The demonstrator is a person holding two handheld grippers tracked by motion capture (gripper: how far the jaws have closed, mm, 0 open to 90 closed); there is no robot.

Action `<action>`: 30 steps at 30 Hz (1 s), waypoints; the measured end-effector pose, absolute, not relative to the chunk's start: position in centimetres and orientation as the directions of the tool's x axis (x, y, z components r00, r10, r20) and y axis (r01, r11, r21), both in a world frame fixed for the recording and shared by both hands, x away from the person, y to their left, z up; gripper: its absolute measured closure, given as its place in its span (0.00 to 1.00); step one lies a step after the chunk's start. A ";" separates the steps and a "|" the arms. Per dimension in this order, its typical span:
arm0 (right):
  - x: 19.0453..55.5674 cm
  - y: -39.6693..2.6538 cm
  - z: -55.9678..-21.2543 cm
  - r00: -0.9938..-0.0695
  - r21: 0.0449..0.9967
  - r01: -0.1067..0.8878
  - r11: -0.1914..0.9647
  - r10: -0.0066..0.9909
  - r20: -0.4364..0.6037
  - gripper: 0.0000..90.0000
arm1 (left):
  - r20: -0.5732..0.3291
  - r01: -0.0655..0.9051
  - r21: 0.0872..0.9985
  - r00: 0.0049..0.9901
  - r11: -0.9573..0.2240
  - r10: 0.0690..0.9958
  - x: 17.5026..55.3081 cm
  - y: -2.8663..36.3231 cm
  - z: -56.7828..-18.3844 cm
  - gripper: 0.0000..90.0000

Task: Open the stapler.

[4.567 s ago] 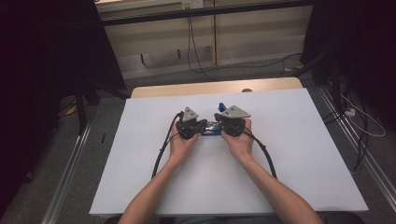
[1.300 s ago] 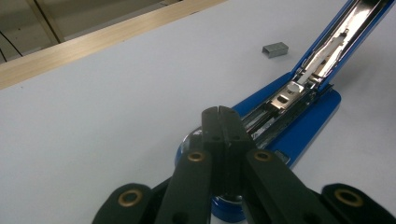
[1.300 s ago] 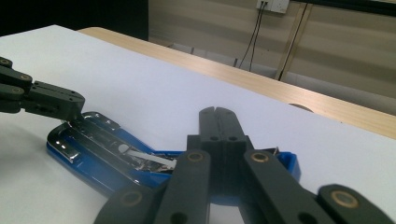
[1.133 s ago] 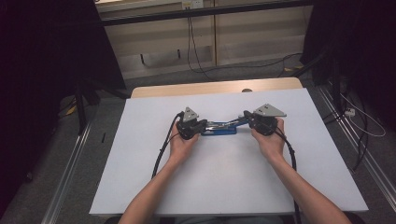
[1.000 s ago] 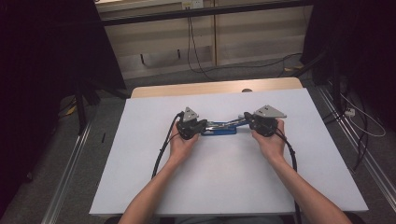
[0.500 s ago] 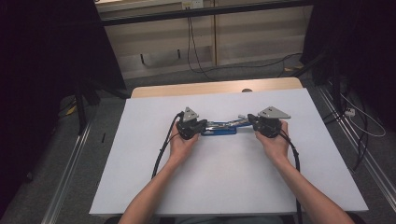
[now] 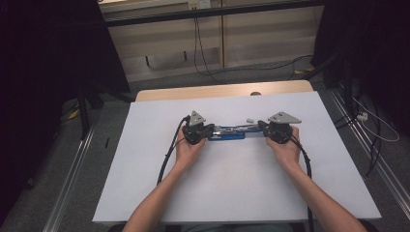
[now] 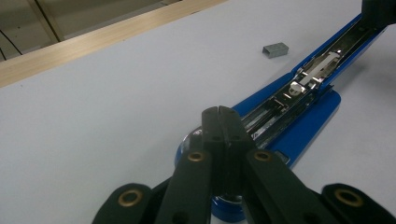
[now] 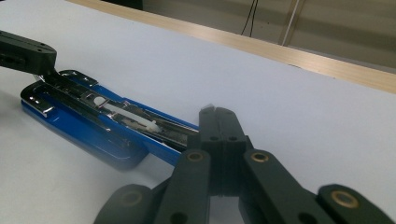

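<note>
Bare forearms, two black hand-held grippers

Both forearms are bare, no sleeve in the high view. The left gripper (image 7: pixel 209 134) and right gripper (image 7: pixel 262 128) have compact black bodies, each topped by a grey three-cornered plate, the left one at 12 o'clock of its hand. A black cable trails from each towards 6 o'clock. In the gripper views, the matt black fingers (image 8: pixel 211 125) are flat bars on linkage arms, pinned with brass-coloured rivets and small dark screws.

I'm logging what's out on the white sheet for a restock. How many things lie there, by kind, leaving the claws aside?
Blue stapler, swung open flat: 1
Loose strip of staples: 1
Total: 2
</note>
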State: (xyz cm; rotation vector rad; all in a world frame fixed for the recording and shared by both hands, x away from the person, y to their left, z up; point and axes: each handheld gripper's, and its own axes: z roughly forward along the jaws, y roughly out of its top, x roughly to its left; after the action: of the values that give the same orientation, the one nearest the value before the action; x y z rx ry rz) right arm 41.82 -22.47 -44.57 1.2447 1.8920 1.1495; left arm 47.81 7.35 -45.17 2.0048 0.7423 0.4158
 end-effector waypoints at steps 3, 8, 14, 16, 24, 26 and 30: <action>41.8 -22.5 -44.7 -0.387 0.891 0.411 0.191 0.922 -0.019 1.00 | 0.003 0.333 0.857 0.761 -0.394 0.649 47.8 7.3 -45.1 1.00; 41.9 -22.4 -44.8 -0.390 0.891 0.410 0.195 0.921 -0.022 1.00 | 0.011 0.324 0.858 0.765 -0.399 0.644 47.8 7.3 -45.2 1.00; 41.9 -22.3 -44.8 -0.393 0.892 0.406 0.199 0.919 -0.026 1.00 | 0.014 0.309 0.866 0.772 -0.394 0.636 47.8 7.4 -45.0 1.00; 41.9 -22.4 -44.8 -0.392 0.892 0.410 0.189 0.920 -0.014 1.00 | 0.017 0.304 0.868 0.773 -0.394 0.634 47.8 7.4 -44.9 1.00; 41.9 -22.5 -44.8 -0.410 0.899 0.405 0.166 0.912 0.016 1.00 | 0.024 0.286 0.875 0.779 -0.390 0.626 47.8 7.5 -44.7 0.99; 41.9 -22.5 -44.7 -0.415 0.904 0.396 0.160 0.909 0.021 1.00 | 0.014 0.290 0.878 0.780 -0.382 0.626 47.8 7.6 -44.7 0.98; 41.9 -22.6 -44.6 -0.440 0.908 0.389 0.157 0.898 0.033 0.98 | 0.020 0.285 0.878 0.781 -0.384 0.624 47.7 7.6 -44.5 0.95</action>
State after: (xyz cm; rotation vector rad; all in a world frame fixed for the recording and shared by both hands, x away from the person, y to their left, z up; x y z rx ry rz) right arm 41.91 -22.63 -44.63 1.2193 1.9092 1.2507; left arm 47.70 7.58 -44.53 1.9835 0.6823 0.4320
